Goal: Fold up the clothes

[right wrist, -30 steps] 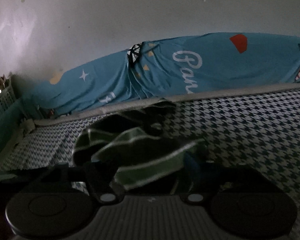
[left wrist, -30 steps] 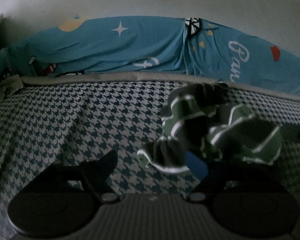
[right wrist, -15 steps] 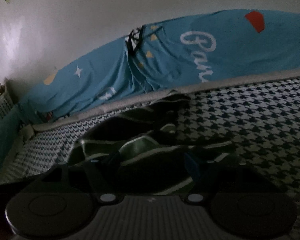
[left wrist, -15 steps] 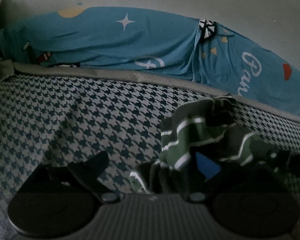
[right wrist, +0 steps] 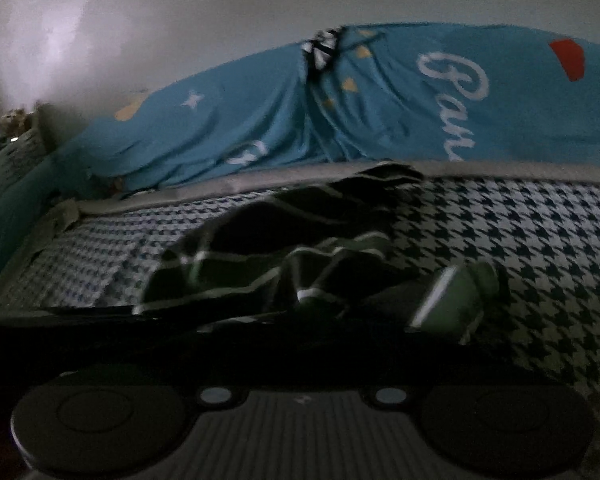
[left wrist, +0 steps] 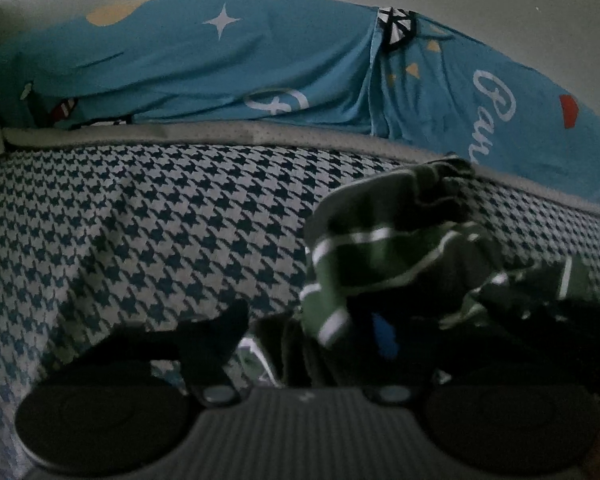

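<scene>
The striped garment (left wrist: 383, 256) lies bunched on the bed (left wrist: 140, 220). The left gripper (left wrist: 303, 332) is closing around its edge, while the right gripper (right wrist: 300, 320) has clamped tight, apparently on cloth, probably to spread it.

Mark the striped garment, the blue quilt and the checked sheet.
Garment (left wrist: 383, 252): left wrist view, on a green stripe.
Quilt (left wrist: 220, 64): left wrist view, on plain blue below the star.
Sheet (right wrist: 539, 232): right wrist view, on bare houndstooth.
</scene>
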`<state>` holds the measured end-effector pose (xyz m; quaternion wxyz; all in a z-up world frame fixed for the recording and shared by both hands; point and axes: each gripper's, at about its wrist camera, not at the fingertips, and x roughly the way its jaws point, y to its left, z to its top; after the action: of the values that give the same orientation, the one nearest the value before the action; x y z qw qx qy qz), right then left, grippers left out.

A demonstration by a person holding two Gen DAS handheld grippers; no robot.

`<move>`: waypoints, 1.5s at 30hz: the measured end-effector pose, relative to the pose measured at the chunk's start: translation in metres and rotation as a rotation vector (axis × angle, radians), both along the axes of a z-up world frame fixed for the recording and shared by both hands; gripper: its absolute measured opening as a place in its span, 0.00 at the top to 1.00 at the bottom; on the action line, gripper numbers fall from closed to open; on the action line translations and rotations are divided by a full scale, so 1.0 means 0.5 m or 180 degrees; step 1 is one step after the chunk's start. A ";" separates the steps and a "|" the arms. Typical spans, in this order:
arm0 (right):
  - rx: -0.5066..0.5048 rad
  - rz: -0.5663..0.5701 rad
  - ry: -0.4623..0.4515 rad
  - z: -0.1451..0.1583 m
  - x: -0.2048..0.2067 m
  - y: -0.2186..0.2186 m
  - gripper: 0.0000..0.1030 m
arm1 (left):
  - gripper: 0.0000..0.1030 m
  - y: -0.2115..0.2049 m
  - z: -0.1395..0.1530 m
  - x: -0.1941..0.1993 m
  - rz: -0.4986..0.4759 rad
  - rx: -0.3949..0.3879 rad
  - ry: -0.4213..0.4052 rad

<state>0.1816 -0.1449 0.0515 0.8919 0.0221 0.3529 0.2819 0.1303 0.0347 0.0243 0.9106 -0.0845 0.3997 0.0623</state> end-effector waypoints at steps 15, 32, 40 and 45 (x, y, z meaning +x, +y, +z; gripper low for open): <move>-0.0156 0.0753 -0.0116 0.001 -0.145 0.020 0.94 | 0.54 0.045 0.025 -0.086 0.0031 0.0035 0.0006; -0.0127 0.0886 -0.0025 0.019 -0.170 0.003 0.90 | 0.36 0.026 0.003 -0.101 -0.0073 0.0252 0.0134; 0.0266 0.0763 -0.0250 0.082 -0.146 -0.030 0.78 | 0.32 0.023 -0.010 -0.097 -0.0072 0.0338 0.0162; 0.0325 0.0434 -0.0202 0.076 -0.107 -0.037 0.70 | 0.31 0.021 -0.013 -0.092 -0.0068 0.0348 0.0180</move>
<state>0.1280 -0.1633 0.0893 0.8791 0.0345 0.3102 0.3602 0.0845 0.0451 0.0177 0.9028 -0.0286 0.4221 0.0766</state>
